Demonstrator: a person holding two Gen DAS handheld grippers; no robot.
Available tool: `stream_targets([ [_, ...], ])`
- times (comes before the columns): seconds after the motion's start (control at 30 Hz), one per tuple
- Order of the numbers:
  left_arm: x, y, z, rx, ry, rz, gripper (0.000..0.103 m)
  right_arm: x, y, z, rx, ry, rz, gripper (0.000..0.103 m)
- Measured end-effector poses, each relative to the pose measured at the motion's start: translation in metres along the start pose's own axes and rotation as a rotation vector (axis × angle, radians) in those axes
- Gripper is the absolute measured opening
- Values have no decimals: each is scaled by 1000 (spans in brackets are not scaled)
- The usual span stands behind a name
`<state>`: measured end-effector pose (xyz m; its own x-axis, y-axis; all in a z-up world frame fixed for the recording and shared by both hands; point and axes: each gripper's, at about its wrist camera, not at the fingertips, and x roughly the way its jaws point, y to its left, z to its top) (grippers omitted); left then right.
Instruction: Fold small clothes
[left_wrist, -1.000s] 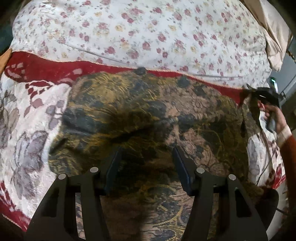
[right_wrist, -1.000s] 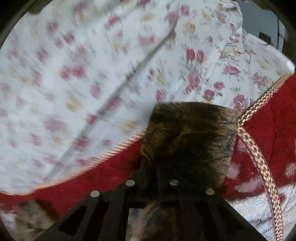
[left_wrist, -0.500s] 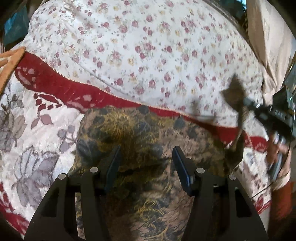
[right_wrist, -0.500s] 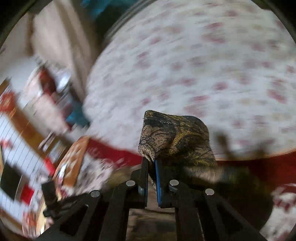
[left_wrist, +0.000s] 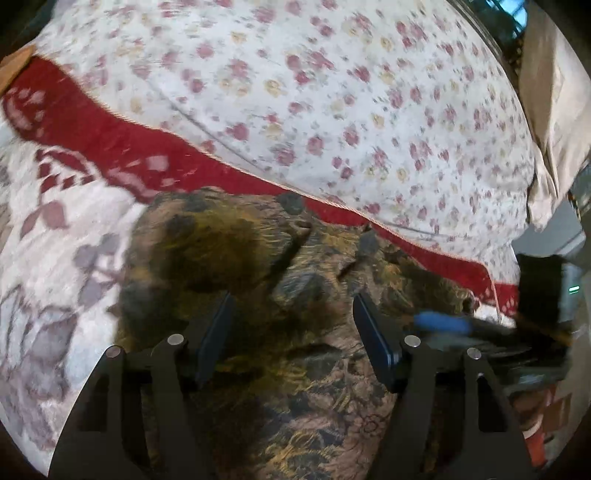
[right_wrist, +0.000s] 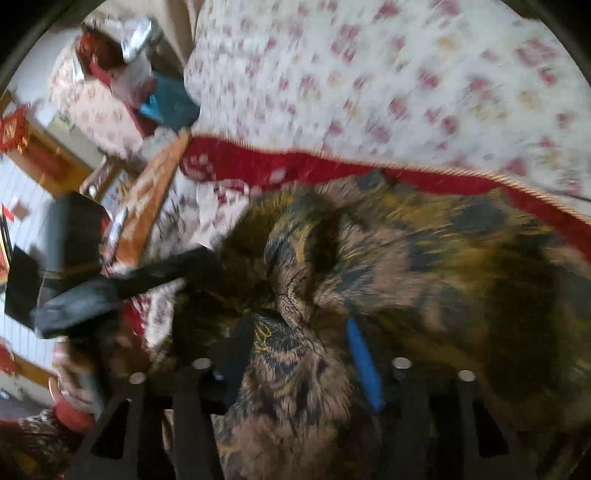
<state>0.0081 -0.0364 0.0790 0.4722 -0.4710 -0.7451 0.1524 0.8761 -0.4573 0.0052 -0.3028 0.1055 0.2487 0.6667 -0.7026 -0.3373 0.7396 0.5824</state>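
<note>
- Brown and gold cloth, thin and soft, lies on the bed, its right part folded over the middle.
- My left claw is opening, nothing pressed.
- My right claw is opening; cloth between, not gripped.
- I judge it light and limp; take an edge or corner.
</note>
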Motion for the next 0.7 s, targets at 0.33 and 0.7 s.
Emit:
stream_targets([
  [0.33,74,-35,16,94,139,113,44,-168,-58,-62,200,-229,-105,75],
  [0.7,-38,-32,59,114,-102,75,11,-155,-86,-107,245,-116,-281,78],
])
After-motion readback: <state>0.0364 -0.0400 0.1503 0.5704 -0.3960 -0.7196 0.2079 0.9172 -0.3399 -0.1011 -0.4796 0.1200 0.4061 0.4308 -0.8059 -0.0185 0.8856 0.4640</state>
